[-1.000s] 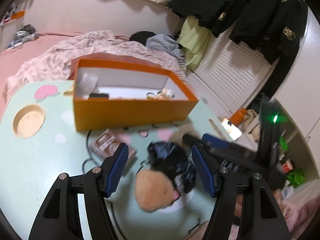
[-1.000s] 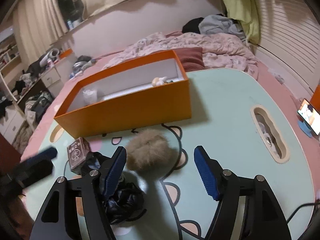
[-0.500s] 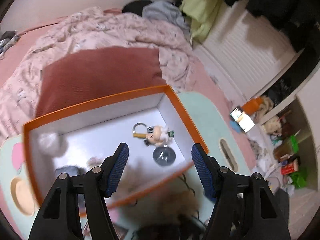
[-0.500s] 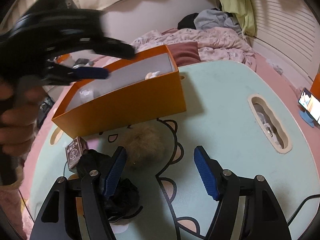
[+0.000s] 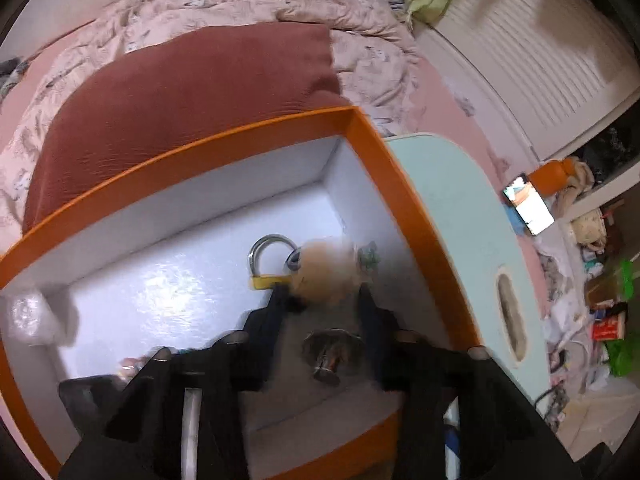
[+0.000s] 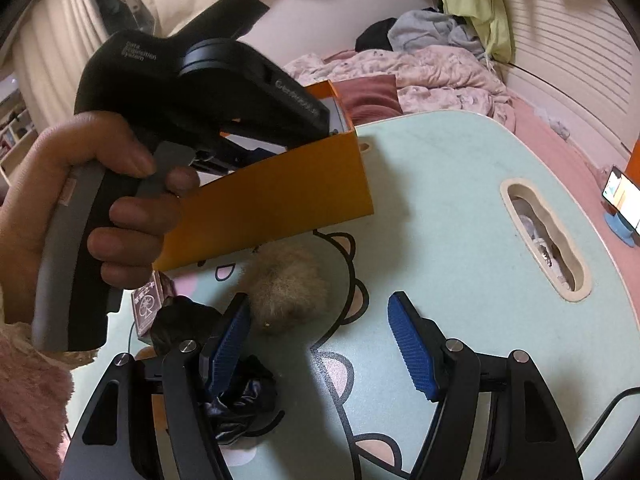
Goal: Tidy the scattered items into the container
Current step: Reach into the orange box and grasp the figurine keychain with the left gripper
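The orange box with a white inside stands on the mint table. My left gripper reaches down into the box, open, its tips beside a doll keychain with a metal ring on the floor; a round dark item lies between the fingers. In the right wrist view the left gripper dips into the box. My right gripper is open and empty above the table, near a beige fluffy pompom, a black crumpled bag and a small brown card box.
A bubble-wrap piece and a dark item lie at the box's left end. A red cushion and pink bedding lie behind the box. The table has an oval slot. A phone stands to the right.
My left gripper has gone from above the table items up over the box and down inside it. The right gripper has hardly moved.
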Demonstrator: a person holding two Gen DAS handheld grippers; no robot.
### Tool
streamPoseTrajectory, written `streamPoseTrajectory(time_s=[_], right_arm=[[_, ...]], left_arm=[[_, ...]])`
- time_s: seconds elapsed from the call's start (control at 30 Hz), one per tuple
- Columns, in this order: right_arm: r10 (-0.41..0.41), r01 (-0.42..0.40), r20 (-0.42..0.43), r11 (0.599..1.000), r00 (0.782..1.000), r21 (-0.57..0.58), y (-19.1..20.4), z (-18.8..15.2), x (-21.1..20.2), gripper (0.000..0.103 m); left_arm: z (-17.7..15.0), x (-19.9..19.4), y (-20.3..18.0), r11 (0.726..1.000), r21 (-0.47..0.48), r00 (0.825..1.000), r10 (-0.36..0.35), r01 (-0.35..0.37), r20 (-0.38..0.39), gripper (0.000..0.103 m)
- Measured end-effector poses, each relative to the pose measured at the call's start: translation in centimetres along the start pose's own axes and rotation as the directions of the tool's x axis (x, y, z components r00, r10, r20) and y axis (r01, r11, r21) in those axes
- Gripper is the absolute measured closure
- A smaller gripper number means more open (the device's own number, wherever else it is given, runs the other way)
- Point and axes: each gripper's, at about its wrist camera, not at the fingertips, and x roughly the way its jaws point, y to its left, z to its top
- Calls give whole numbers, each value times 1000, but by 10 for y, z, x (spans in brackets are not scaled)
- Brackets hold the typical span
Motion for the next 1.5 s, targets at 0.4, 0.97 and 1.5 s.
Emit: streamPoseTrajectory(time_s=[0.4, 0.97, 1.5], right_arm=[[-2, 2, -3, 1000, 1000, 1, 2, -3, -2, 33], [-3, 3, -3, 1000, 1000, 3, 2, -5, -3, 33], [-4, 4, -3, 1000, 1000, 5, 2, -4, -2, 33]], left_arm=[[-17, -64, 14, 999, 27, 982, -45, 40, 186, 92], [-22, -14, 11, 994, 63, 996, 91, -90, -11, 46], [-21, -8, 27, 1000, 2, 998, -30, 30, -61, 67]])
